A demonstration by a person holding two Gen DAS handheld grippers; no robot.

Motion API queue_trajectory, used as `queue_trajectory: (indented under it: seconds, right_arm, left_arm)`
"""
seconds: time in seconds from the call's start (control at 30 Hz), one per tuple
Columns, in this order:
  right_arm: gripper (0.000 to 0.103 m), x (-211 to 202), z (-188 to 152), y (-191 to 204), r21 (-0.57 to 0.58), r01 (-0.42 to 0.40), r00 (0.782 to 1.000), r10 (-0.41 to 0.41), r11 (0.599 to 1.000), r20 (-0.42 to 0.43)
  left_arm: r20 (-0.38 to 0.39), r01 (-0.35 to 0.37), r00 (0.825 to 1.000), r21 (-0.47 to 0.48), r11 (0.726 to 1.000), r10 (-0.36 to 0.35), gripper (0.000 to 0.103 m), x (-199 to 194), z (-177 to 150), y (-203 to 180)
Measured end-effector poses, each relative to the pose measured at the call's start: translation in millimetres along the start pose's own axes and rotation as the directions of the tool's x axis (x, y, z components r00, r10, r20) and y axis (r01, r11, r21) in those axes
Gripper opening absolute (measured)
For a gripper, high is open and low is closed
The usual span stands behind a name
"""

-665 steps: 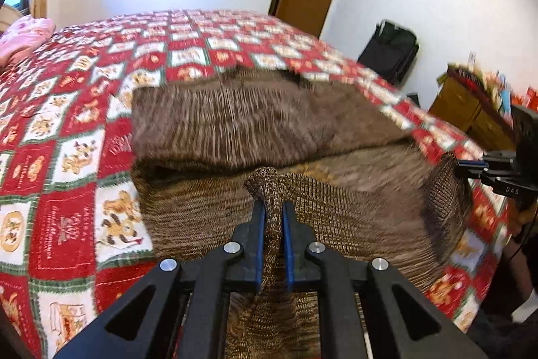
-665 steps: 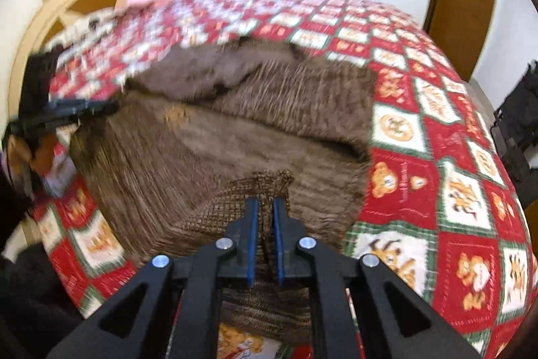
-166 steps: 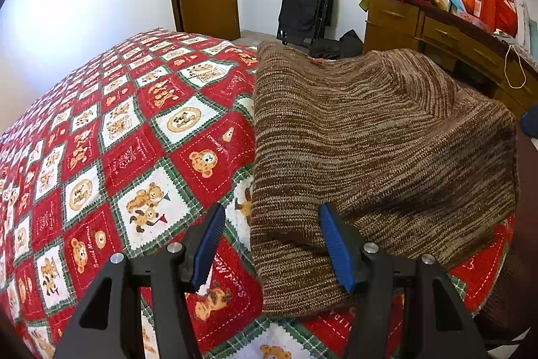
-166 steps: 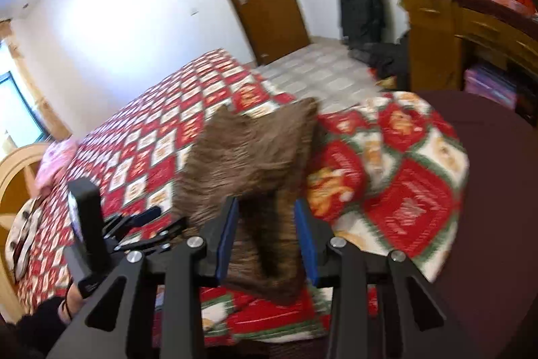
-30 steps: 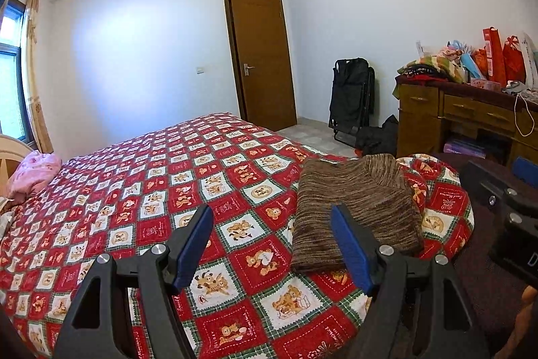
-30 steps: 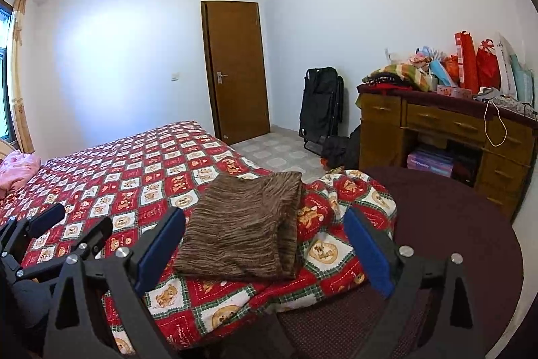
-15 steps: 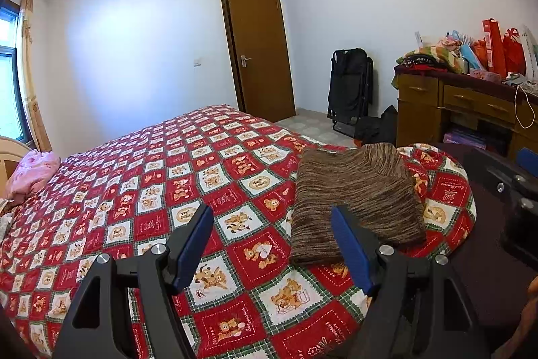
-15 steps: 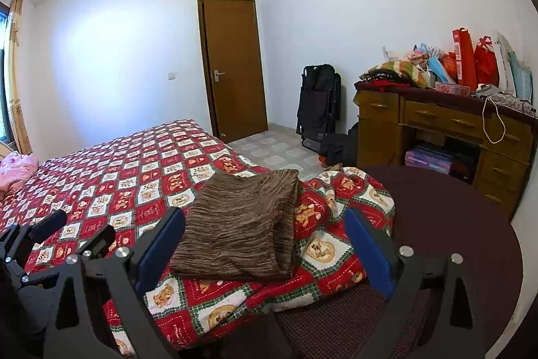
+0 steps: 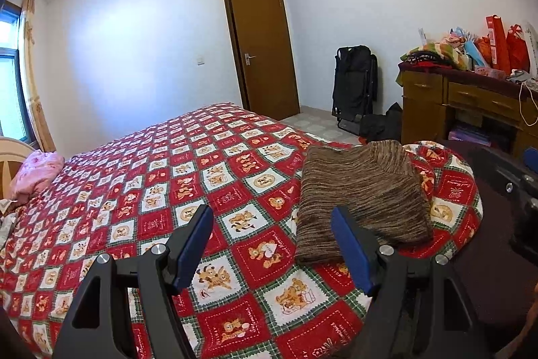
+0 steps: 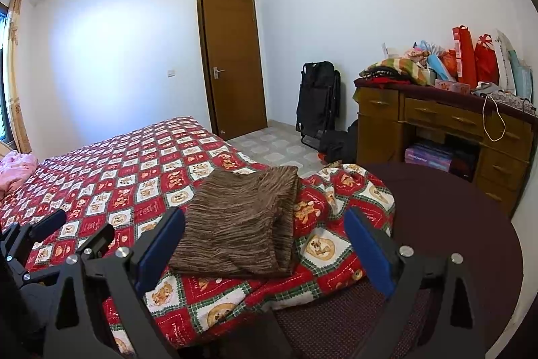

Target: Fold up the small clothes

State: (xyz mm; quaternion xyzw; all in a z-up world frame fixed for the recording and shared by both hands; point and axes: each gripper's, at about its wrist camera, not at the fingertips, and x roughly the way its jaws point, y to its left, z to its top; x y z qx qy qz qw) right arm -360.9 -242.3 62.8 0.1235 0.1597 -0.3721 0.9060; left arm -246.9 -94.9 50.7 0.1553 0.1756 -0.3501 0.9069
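Jaws of both tools stand wide apart and hold nothing. Left gripper (image 9: 272, 241) hangs above the bed, blue pads facing each other across bare quilt; right gripper (image 10: 265, 244) hangs likewise, well back from the bed's corner. Folded brown sweater (image 9: 363, 190) lies flat on the patterned quilt (image 9: 151, 184) near the foot corner, at about 1 o'clock from the left tool and about 11 o'clock from the right tool, touched by neither. Its layers appear stacked into a compact rectangle, one edge slightly proud along the right side in the right wrist view (image 10: 285, 224).

Judged stage: fold apparently complete, tools retreated. To finish well, confirm that edges align and no sleeve protrudes; if the proud edge matters, approach low from 6 o'clock, pinch only the top layer and draw it square, avoiding any drag on the quilt beneath. Farther out: pink bundle (image 9: 35, 172) at 10 o'clock, door (image 9: 262, 49) at 12, cluttered dresser (image 10: 447, 127) at 2.
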Motion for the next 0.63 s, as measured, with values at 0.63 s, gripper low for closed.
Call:
queue_trajectory:
  seconds: [0.63]
  right_arm:
    - [0.098, 0.2, -1.0, -3.2, 0.004, 0.008, 1.0, -0.008, 1.0, -0.001]
  left_arm:
    - [0.027, 0.006, 1.0, -0.027, 1.0, -0.005, 0.073, -1.5, 4.1, 4.7]
